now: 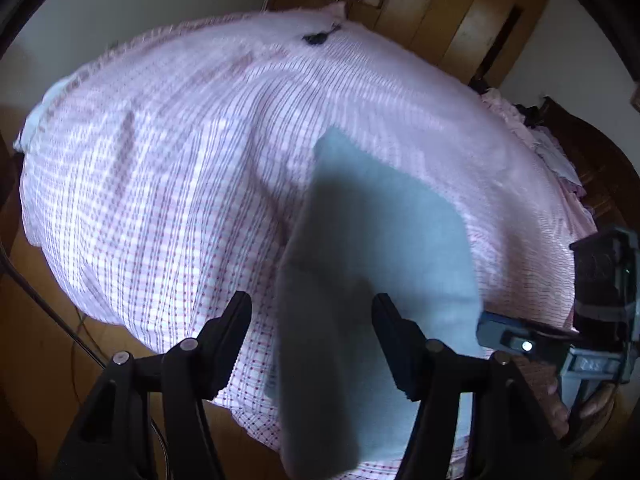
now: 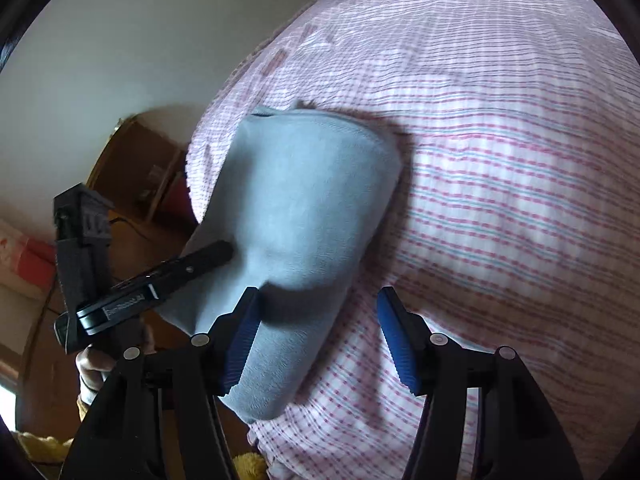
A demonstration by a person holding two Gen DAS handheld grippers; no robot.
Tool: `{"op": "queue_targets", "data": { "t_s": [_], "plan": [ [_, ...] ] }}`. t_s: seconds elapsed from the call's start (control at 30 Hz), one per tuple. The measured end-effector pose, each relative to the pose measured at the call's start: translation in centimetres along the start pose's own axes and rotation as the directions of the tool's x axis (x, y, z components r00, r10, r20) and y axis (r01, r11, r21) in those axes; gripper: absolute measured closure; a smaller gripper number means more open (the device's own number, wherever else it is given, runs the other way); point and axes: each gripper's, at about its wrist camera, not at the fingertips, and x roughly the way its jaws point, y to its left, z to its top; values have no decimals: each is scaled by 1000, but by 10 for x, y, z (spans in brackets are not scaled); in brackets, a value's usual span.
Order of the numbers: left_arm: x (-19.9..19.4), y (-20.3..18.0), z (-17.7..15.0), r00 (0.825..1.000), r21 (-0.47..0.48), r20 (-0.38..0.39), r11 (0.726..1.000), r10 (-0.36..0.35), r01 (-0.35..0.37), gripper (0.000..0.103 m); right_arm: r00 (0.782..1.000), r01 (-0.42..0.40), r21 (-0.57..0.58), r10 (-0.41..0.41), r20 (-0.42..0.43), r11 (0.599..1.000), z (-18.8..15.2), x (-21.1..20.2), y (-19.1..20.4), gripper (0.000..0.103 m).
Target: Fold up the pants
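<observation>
Light grey-blue pants (image 1: 360, 264) lie folded into a narrow bundle on a pink checked bed cover (image 1: 160, 168). They also show in the right wrist view (image 2: 304, 208). My left gripper (image 1: 312, 340) is open, its jaws spread either side of the near end of the pants. It also shows in the right wrist view (image 2: 216, 256), its finger touching the pants' left side. My right gripper (image 2: 316, 340) is open, its blue-padded jaws straddling the pants' near right edge. It also shows at the right of the left wrist view (image 1: 516, 340).
The bed cover (image 2: 500, 200) fills most of both views. A small dark item (image 1: 316, 38) lies at the bed's far end. Wooden wardrobe doors (image 1: 460, 8) stand behind. A wooden cabinet (image 2: 136, 168) and wooden floor (image 1: 40, 340) lie beside the bed.
</observation>
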Motion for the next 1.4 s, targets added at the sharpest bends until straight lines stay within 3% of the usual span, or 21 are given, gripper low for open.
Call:
{"op": "queue_targets", "data": {
  "t_s": [0.27, 0.37, 0.43, 0.53, 0.7, 0.83, 1.0, 1.23, 1.4],
  "plan": [
    [26, 9, -1, 995, -68, -56, 995, -79, 76, 37, 1000, -19, -26, 19, -4, 999, 12, 34, 11, 48],
    [37, 15, 2, 985, -102, -60, 983, -159, 152, 37, 1000, -10, -34, 10, 4, 999, 21, 46, 18, 48],
    [45, 19, 4, 974, -136, -57, 968, -219, 210, 37, 999, -26, -28, 27, 22, 999, 22, 45, 21, 56],
    [48, 25, 3, 967, -187, -40, 952, -253, 241, 41, 996, -69, -39, 71, 53, 997, 22, 29, 21, 74],
    [30, 26, -3, 966, -207, -5, 945, -260, 253, 51, 989, -128, -59, 132, 65, 990, 19, 10, 32, 81],
    [13, 21, -7, 965, -206, 22, 943, -261, 260, 59, 981, -175, -71, 181, 73, 982, 17, -6, 44, 83],
    [-16, 11, -17, 958, -190, 54, 939, -283, 288, 60, 969, -199, -81, 208, 130, 977, 13, -42, 50, 83],
    [-36, -42, -4, 946, -85, 84, 943, -314, 321, 60, 961, -173, -86, 188, 201, 981, 12, -103, 38, 83],
    [-39, -88, 13, 928, -34, 87, 930, -361, 365, 60, 952, -170, -84, 186, 243, 982, 21, -144, 20, 83]
  ]
}}
